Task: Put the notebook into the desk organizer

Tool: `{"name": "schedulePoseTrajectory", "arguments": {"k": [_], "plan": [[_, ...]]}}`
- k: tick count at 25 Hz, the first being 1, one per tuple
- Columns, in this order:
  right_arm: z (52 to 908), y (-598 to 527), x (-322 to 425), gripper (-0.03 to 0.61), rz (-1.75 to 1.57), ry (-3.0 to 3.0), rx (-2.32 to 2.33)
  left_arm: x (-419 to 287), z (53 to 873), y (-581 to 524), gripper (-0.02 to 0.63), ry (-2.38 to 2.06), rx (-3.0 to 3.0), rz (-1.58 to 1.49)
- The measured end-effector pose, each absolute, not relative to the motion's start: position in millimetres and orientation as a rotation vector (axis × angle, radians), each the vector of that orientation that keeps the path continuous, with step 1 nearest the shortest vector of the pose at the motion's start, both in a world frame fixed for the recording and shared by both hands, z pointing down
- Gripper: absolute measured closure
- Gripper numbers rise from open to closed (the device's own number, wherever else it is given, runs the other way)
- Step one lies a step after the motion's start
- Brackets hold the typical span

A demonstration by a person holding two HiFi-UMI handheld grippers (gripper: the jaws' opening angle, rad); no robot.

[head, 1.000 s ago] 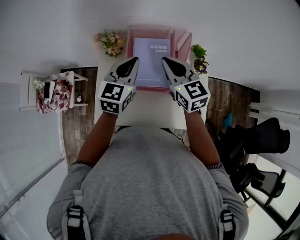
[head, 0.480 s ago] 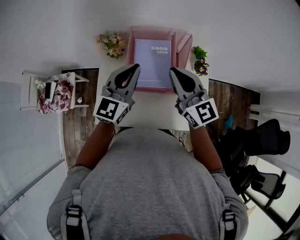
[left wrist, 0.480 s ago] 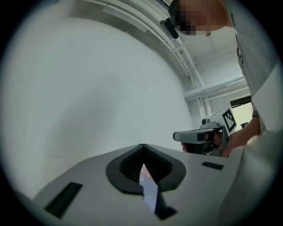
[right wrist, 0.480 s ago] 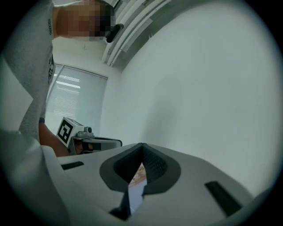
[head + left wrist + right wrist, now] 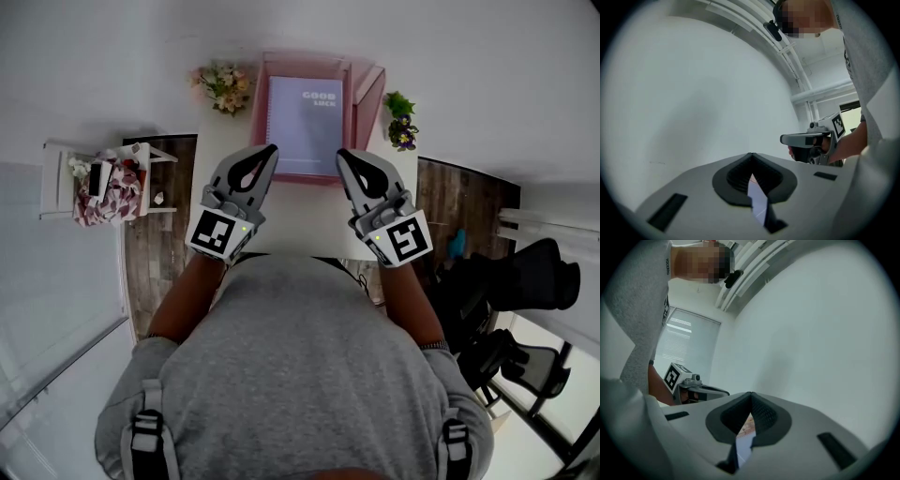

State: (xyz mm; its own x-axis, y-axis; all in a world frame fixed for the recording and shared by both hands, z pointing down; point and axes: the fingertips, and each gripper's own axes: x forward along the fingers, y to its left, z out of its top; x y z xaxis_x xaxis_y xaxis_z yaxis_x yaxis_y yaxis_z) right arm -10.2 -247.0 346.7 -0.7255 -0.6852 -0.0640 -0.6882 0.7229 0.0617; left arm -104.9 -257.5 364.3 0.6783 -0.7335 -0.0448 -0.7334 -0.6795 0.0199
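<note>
**White bench, notebook already sitting in the pink organizer**

White bench (image 5: 300, 217) against a white wall. Wood floor on both sides, a cluttered side table (image 5: 103, 183) off to the left, a black chair (image 5: 530, 272) to the right.

- The desk organizer (image 5: 364, 92) stands at the far edge of the bench, between a bouquet (image 5: 223, 84) and a small potted plant (image 5: 400, 117).
- The notebook (image 5: 305, 127) lies flat inside its main bay, cover up. My read is that the placing step is done.
- Key relation: the notebook is straight ahead of both tools and centred between them. Its long axis runs away from the person, with the short near edge towards the tips.
- The left gripper (image 5: 271, 148) and right gripper (image 5: 341, 153) hover over the bench just short of the organizer's front lip, apart from it. They are about equally near the notebook, and neither touches it.
- Fingers on both are clenched shut, pads meeting, with nothing between them.

View differences:
- Head view is the only one showing the organizer, the notebook and the layout.
- Both gripper views are tilted up at bare wall and ceiling, so the target is out of frame. They do confirm pad contact, which the head view can't resolve.
- Each gripper view also catches the opposite tool and the person's grey sleeve.
- A thin pale sliver shows through the slot below each pair of pads. Can't tell what it is.

If any move remains, it is probably just backing off. The risk looks low, since both tools are clear of the organizer.
</note>
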Motion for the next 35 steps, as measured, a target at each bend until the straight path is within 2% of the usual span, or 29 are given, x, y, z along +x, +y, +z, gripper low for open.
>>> {"name": "schedulePoseTrajectory", "arguments": {"k": [14, 35], "plan": [[370.0, -238.3, -8.0, 0.572, 0.11, 2.951, -1.168, -98.9, 360.2, -251.3, 0.595, -1.243, 2.888, -0.128], [357.3, -244.0, -16.3, 0.572, 0.102, 2.916, -1.162, -104.7, 367.6, -251.5, 0.595, -1.262, 2.86, -0.062]]}}
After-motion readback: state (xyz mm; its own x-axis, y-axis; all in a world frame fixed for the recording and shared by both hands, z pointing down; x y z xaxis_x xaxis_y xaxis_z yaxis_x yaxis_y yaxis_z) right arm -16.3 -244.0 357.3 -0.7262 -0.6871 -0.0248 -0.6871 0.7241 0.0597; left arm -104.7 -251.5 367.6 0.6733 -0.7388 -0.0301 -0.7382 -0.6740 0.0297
